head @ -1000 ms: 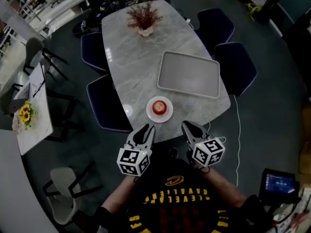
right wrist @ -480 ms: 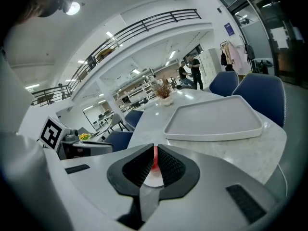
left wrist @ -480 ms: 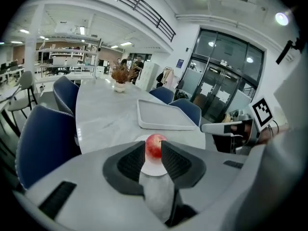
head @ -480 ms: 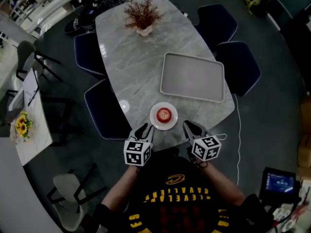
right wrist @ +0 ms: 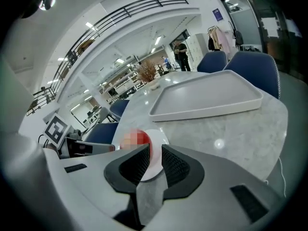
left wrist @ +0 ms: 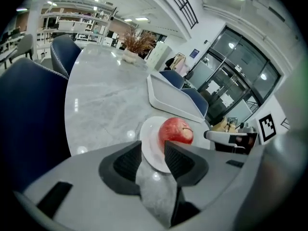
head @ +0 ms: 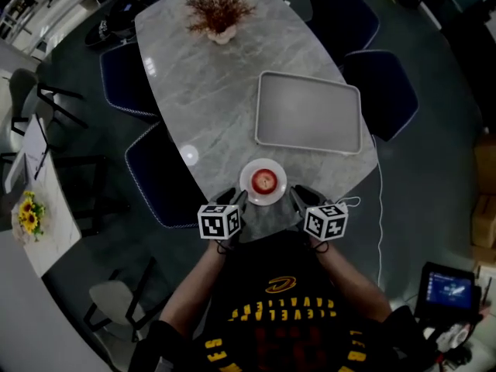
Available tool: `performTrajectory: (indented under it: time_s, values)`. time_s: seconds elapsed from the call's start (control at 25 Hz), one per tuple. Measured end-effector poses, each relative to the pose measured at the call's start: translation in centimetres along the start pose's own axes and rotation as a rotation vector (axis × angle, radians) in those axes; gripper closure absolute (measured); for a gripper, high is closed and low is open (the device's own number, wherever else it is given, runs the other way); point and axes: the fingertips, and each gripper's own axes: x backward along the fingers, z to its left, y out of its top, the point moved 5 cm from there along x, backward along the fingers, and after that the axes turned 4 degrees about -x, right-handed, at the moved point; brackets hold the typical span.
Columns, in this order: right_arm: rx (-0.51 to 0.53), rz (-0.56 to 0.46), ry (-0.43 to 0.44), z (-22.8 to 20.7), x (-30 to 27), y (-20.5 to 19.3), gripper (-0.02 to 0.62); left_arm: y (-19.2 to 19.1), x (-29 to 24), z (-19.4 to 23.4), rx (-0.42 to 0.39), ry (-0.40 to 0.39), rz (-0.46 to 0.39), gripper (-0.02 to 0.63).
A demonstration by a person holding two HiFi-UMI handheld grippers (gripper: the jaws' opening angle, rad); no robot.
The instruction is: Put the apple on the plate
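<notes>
The apple [head: 264,180] sits on the small white plate [head: 247,186] at the near end of the grey marble table [head: 217,84] — the task's object is in place.

Both grippers are at the table's near edge, flanking the plate. The left gripper [head: 235,200] is just beside the plate's left rim and the right gripper [head: 297,198] just beside its right rim. The head view does not settle whether either tip touches the plate.

In the left gripper view, the jaws have just been opening and stand spread with nothing gripped. Apple and plate lie beyond the tips.

In the right gripper view, the jaws stand apart with a clear gap and hold nothing — the plate shows past them.

A grey tray [head: 308,112] lies farther along the table, apart from the plate. A potted dried plant [head: 219,10] stands at the far end. Dark blue chairs [head: 381,91] line both sides.
</notes>
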Motion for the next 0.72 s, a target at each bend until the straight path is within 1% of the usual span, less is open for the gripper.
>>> performTrajectory:
  time_s: [0.08, 0.24, 0.44, 0.6, 0.72]
  values:
    - [-0.029, 0.019, -0.015, -0.5, -0.7, -0.4, 0.531, -0.1, -0.8, 0.5, 0.024, -0.009, 0.025, 0.469]
    - [-0.084, 0.061, -0.032, -1.4, -2.2, -1.3, 0.532, -0.1, -2.2, 1.1, 0.046, -0.035, 0.061, 0.469]
    - [-0.157, 0.103, -0.022, -2.3, -3.8, -2.0, 0.532, -0.1, -3.4, 1.2, 0.107, -0.045, 0.078, 0.469]
    - [-0.188, 0.127, 0.004, -2.9, -4.4, -2.2, 0.532, -0.5, -4.3, 1.3, 0.154, -0.042, 0.090, 0.469]
    - [-0.214, 0.166, 0.018, -3.0, -5.1, -2.4, 0.532, -1.1, -4.6, 1.5, 0.203, -0.046, 0.105, 0.469]
